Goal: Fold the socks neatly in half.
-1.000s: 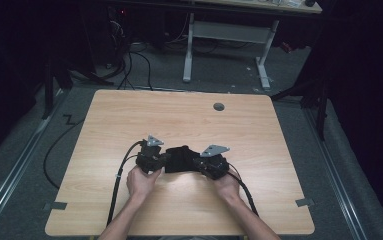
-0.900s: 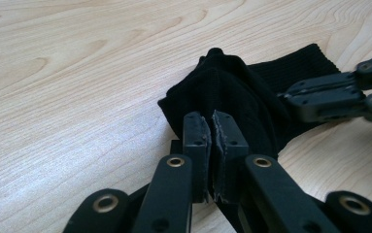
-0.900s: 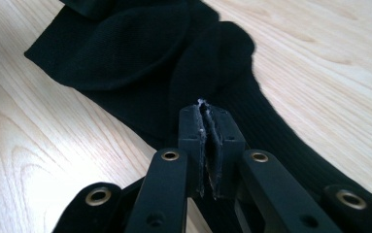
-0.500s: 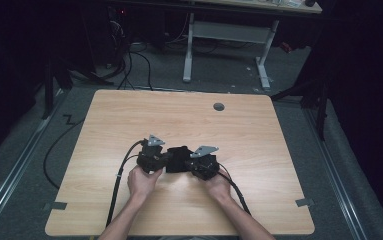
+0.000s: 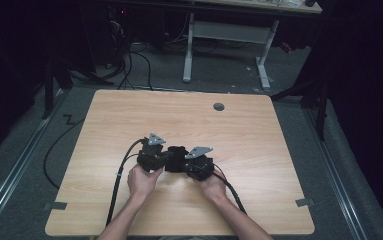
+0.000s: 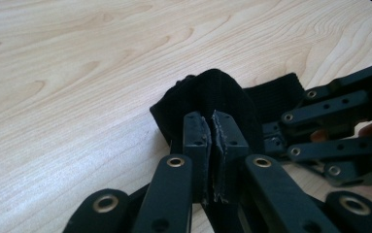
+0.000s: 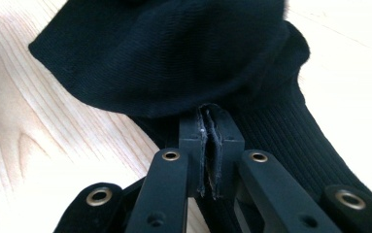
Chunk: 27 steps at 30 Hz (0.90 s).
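A black sock lies bunched near the front middle of the wooden table, held between the two grippers. My left gripper is shut on its left end, and in the left gripper view the jaws pinch a raised fold of the sock. My right gripper is shut on the other end. Its own view shows the jaws closed on the ribbed cloth, with the sock folded over in front. The right gripper's black links sit close by in the left gripper view.
A round grommet hole is in the table's far right part. Tape marks sit near the front corners. Cables trail off the front left. A white-legged desk stands beyond the table.
My right gripper has moved left toward the left gripper, and the sock between them has bunched shorter. The left hand stayed about where it was.
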Tool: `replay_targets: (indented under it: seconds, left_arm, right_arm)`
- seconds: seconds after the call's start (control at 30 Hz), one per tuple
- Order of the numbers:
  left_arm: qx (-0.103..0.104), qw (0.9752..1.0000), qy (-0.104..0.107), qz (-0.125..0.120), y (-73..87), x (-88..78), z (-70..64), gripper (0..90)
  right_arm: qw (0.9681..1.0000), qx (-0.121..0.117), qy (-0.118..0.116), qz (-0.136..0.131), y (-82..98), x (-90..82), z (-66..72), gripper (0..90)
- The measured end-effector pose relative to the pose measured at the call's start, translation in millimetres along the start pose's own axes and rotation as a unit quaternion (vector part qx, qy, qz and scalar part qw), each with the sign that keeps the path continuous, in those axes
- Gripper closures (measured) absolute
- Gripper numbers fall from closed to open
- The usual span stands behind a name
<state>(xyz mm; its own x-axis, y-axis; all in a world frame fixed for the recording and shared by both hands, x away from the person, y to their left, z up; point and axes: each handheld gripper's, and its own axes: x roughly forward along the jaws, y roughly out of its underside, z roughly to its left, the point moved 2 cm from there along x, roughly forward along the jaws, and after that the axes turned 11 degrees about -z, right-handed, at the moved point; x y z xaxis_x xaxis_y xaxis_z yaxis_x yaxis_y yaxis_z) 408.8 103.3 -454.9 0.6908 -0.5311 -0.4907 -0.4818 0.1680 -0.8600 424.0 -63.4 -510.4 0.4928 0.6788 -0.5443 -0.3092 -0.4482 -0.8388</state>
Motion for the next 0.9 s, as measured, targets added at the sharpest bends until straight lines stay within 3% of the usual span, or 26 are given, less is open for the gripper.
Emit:
replay_targets:
  seconds: [0.5,0.9]
  left_arm:
    - [0.022,0.9997,-0.007,0.013,-0.9,6.7,-6.5,85.8]
    - [0.028,0.9993,-0.013,0.021,-1.5,7.7,-5.3,86.0]
  right_arm:
    - [1.0000,0.003,-0.004,-0.002,-0.7,0.5,1.9,82.8]
    - [0.9999,-0.004,0.013,-0.010,-1.0,-26.0,0.0,80.3]
